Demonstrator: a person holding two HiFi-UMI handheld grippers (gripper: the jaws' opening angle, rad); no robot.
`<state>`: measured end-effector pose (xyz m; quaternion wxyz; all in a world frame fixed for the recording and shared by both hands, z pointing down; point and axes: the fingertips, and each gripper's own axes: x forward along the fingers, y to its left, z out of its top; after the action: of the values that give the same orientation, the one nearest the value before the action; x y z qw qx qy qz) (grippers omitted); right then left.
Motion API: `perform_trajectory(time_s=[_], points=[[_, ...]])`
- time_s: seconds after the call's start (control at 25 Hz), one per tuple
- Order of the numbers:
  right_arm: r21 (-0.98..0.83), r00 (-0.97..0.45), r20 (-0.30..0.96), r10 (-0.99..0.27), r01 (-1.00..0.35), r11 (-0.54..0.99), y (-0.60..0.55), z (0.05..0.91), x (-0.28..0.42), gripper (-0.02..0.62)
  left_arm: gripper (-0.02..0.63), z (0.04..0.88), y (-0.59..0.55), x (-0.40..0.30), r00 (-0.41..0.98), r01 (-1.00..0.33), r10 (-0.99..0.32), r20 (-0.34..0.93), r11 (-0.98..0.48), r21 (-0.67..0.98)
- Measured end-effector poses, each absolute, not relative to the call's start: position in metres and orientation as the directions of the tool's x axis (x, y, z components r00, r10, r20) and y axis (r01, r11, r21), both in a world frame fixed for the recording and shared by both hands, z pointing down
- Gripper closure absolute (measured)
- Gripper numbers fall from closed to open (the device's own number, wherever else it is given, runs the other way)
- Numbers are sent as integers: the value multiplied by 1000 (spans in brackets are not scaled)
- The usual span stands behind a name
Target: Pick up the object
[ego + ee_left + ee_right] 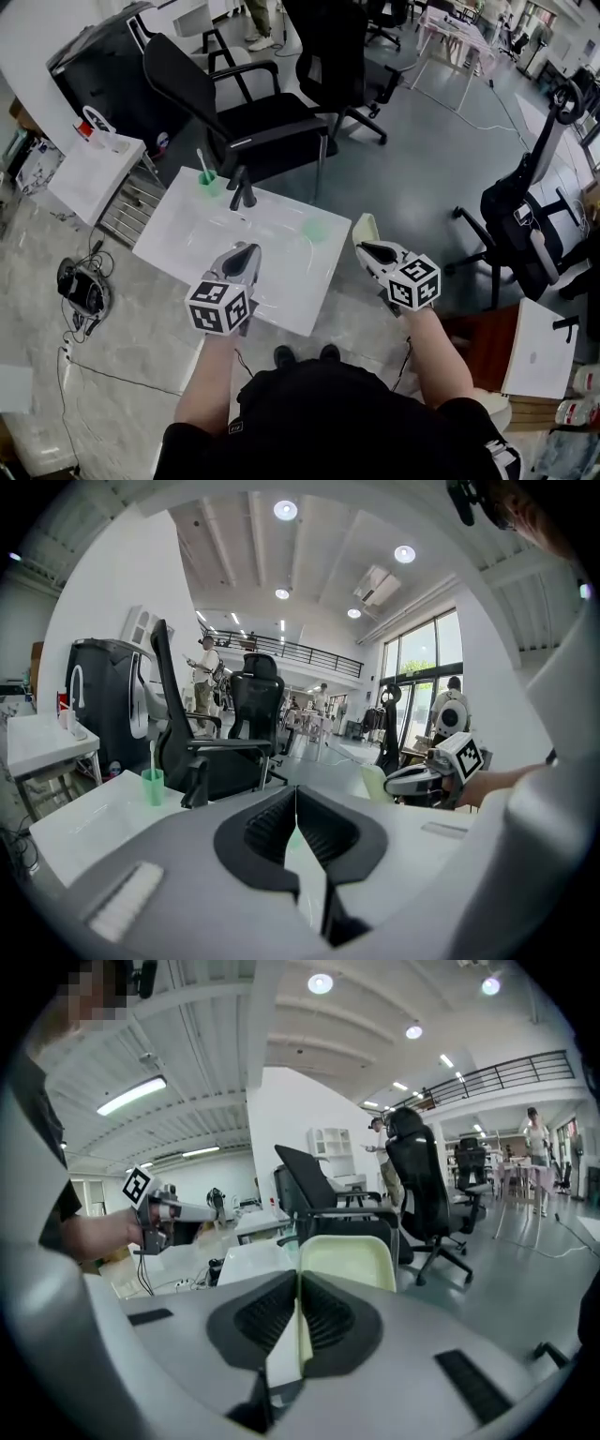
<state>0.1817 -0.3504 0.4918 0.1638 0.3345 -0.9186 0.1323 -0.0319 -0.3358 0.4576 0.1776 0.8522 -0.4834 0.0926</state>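
Plainly a pale cream tray (347, 1260) — shallow, rounded corners, raised rim.

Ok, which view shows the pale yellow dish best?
The right gripper view: the dish sits large at centre, pinched by its rim in the right claw. The head view shows its end; the left gripper view, a small sliver.

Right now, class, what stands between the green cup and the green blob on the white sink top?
The head view shows a black faucet between the green cup and the green blob on the white sink top.
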Motion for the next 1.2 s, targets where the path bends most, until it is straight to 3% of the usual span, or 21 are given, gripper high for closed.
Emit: perform_trajectory(time_s=[1.2], points=[[-102, -793, -41, -608, -602, 792, -335, 316, 191, 566, 592, 378, -354, -74, 418, -908, -889, 187, -405, 107]])
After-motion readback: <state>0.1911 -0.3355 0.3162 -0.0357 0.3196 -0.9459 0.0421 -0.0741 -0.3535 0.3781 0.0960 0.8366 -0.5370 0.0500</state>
